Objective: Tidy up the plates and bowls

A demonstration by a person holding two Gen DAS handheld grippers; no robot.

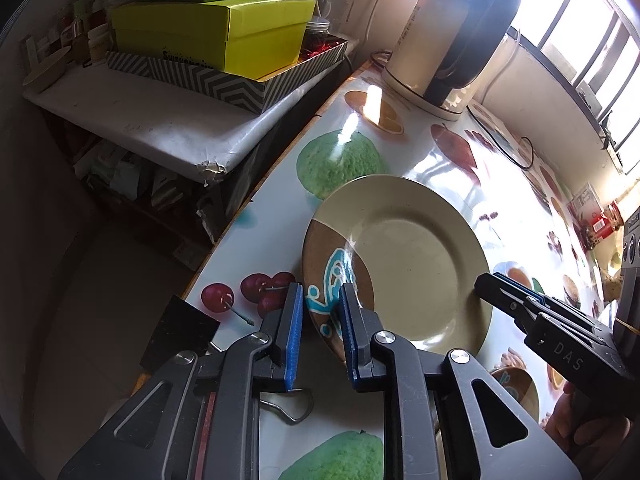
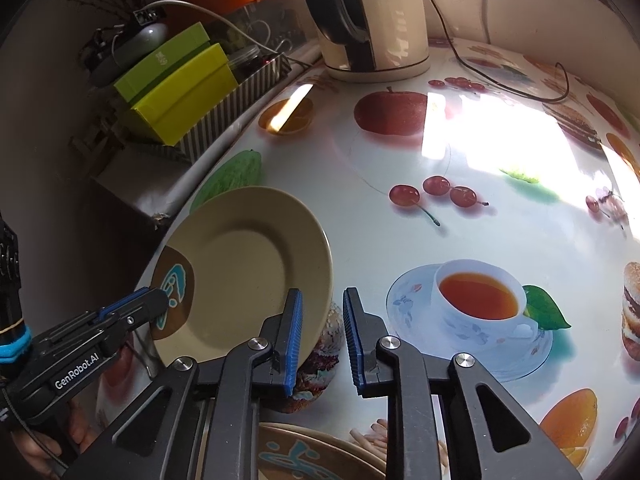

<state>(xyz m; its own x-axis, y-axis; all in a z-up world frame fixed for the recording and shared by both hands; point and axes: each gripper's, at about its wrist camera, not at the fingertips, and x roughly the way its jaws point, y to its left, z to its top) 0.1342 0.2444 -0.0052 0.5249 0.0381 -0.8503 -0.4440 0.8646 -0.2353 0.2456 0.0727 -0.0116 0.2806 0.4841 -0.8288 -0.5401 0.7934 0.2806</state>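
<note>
Plate (image 1: 404,264) sits on the fruit-print tabletop (image 1: 360,148) near its left edge, beige with a brown patch and blue motif at its 7 o'clock. Left gripper (image 1: 318,320) has jaws parted, straddling the rim at that brown patch; not clamped yet as far as I can tell. Right gripper (image 2: 322,328) has jaws released too, holding nothing; plate rim lies at its 10 o'clock, just beside the left pad (image 2: 294,332), contact unclear. Looks like the pick-up step: next move likely calls for closing the left jaws on the rim, then lifting level. Second plate (image 2: 304,456) with the same motif shows at 6 o'clock in the right wrist view, probable stacking target. Kettle (image 2: 372,16) stands at 12 o'clock, well apart.
</note>
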